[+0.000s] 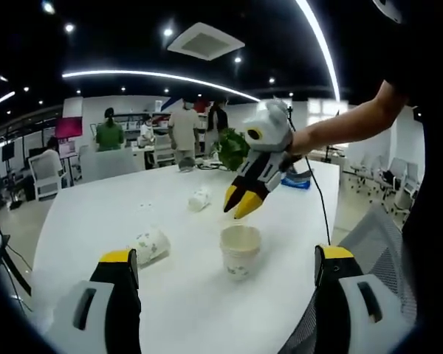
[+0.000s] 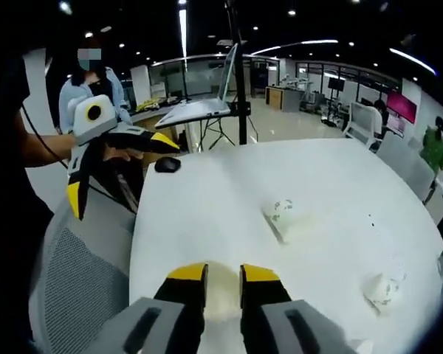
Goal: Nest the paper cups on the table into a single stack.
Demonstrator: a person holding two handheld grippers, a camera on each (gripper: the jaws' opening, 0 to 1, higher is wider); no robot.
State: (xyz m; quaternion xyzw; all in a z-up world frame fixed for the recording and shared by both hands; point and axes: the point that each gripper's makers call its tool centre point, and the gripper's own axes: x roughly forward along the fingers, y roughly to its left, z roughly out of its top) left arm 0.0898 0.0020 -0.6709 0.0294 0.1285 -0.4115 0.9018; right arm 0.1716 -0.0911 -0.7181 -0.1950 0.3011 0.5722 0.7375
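Observation:
An upright paper cup [image 1: 241, 251] stands on the white table [image 1: 96, 214] between the wide-apart jaws of my left gripper [image 1: 225, 257], which is open and holds nothing. My right gripper [image 1: 238, 204] hangs just above that cup, pointing down, its jaws drawn almost together with nothing held. A patterned cup [image 1: 150, 245] lies on its side to the left, and another cup [image 1: 198, 199] lies farther back. In the right gripper view, cream shows in the narrow gap of my right gripper [image 2: 223, 274]. Two cups [image 2: 284, 214] [image 2: 384, 291] lie on the table, and the left gripper [image 2: 118, 173] is held open at the left.
A black mouse [image 2: 167, 164] lies near the table edge, with a laptop on a stand [image 2: 199, 103] behind it. A grey mesh chair [image 2: 74, 280] is at the near side. A plant [image 1: 232, 147] and a blue object [image 1: 295, 181] sit at the far end, with people standing beyond.

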